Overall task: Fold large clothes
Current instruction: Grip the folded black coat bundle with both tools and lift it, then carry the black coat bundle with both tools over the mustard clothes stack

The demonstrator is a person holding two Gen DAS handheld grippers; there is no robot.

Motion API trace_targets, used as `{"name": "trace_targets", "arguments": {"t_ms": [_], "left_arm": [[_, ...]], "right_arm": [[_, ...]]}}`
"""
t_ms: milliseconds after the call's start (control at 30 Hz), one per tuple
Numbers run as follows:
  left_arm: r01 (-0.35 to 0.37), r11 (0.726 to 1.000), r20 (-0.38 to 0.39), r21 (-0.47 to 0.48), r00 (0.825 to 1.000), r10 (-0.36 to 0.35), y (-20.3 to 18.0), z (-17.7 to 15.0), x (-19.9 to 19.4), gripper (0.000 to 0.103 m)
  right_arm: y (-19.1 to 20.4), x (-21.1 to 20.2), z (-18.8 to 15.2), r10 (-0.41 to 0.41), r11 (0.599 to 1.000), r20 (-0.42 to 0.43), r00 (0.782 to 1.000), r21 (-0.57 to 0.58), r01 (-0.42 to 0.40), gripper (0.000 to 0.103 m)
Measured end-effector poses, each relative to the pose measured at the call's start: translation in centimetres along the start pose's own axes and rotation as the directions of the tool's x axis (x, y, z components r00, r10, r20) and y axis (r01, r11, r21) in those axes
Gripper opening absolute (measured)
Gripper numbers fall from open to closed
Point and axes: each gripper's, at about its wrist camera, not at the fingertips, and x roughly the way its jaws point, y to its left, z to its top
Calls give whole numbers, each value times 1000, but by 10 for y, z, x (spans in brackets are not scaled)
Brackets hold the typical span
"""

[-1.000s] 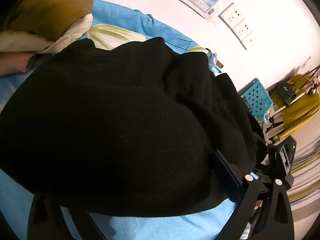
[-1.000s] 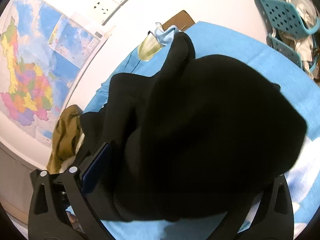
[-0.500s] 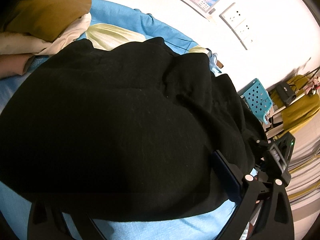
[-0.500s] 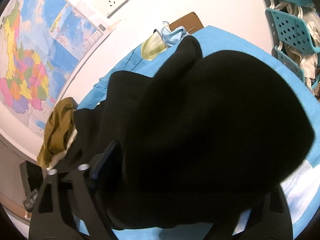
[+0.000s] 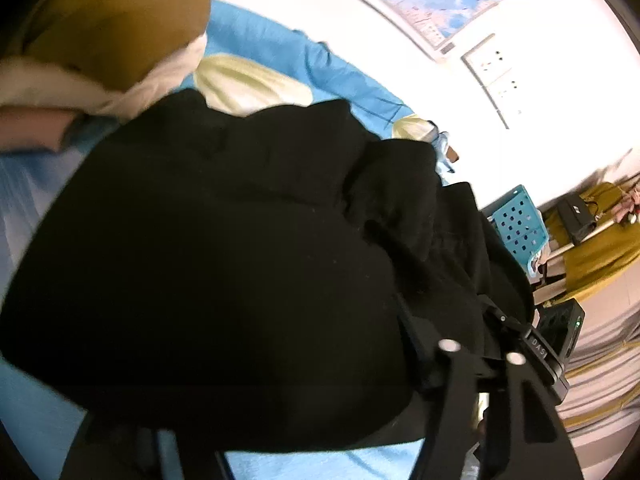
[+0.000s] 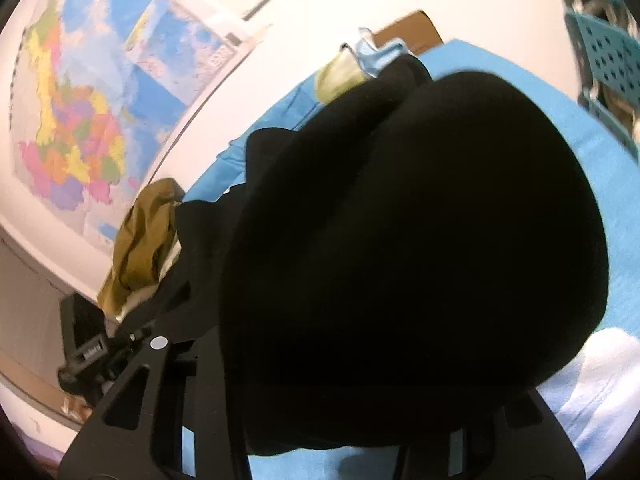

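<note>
A large black garment [image 5: 240, 260] fills the left wrist view and bulges over the blue bed sheet [image 5: 280, 44]. It also fills the right wrist view [image 6: 400, 240]. My left gripper [image 5: 288, 424] has the black cloth draped over and between its fingers, and its fingertips are hidden under the fabric. My right gripper [image 6: 340, 432] is likewise buried in the black cloth, lifted above the sheet [image 6: 560, 120]. The other gripper's body shows at the right edge of the left wrist view [image 5: 552, 344] and at the left of the right wrist view [image 6: 92, 348].
A pile of olive and cream clothes [image 5: 112, 32] lies at the bed's far left, and shows in the right wrist view [image 6: 140, 240]. A pale yellow cloth [image 5: 248, 84] lies behind the garment. Teal perforated baskets [image 5: 516, 224] stand at the right. A map [image 6: 80, 120] hangs on the wall.
Both grippers have lifted and tilted with the black garment. The two grippers have come closer together, and the cloth bunches more between them.
</note>
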Motion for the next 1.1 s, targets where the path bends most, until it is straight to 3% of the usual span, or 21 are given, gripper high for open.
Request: {"name": "trace_targets", "arguments": {"t_ms": [100,167,200,267,300,333,367,433,600,767,900,1000,1100], "left_arm": [[28,999,-27,-27,999,-29,9,2,5,67],[84,994,-33,-66,996,-86,16,5,9,81],[108,989,-31,-102,993,-111,18,6,10,83],[102,990,-32,-93,994,-105,14,8,12,84],[85,994,-39,-70,995,-88,10,8,13,83],[44,998,-44,-39,998,-46,6,9,13,68],[30,999,-45,-20,999,-31,4,9,10,55],[50,999,-43,6,998,-50,0,13,3,42],[85,993,-19,84,996,-84,-19,34,-27,35],[84,974,91,211,990,-105,-49,69,-82,34],[72,953,195,294,972,-134,-69,100,-141,34],[13,941,311,338,942,-125,-69,126,-190,35],[-59,947,416,315,906,-82,-51,158,-232,35]], "right_arm": [[-8,8,3,48,997,-38,998,58,-45,65],[-3,12,3,45,998,-41,998,42,-43,71],[2,15,3,36,999,-45,998,20,-35,71],[8,21,4,19,1000,-50,999,-9,-20,53],[9,23,3,21,1000,-59,998,-14,-22,41],[10,21,5,38,999,-63,997,-12,-39,33],[13,17,7,69,998,-60,996,-8,-69,30],[22,6,13,99,995,-47,994,-26,-100,27],[62,-28,41,185,979,-3,983,-85,-184,25],[120,-57,73,256,948,38,966,-204,-244,25],[177,-72,104,338,907,77,938,-294,-302,25],[227,-66,127,401,866,92,912,-363,-344,25],[277,-43,146,468,824,80,880,-399,-402,25]]}}
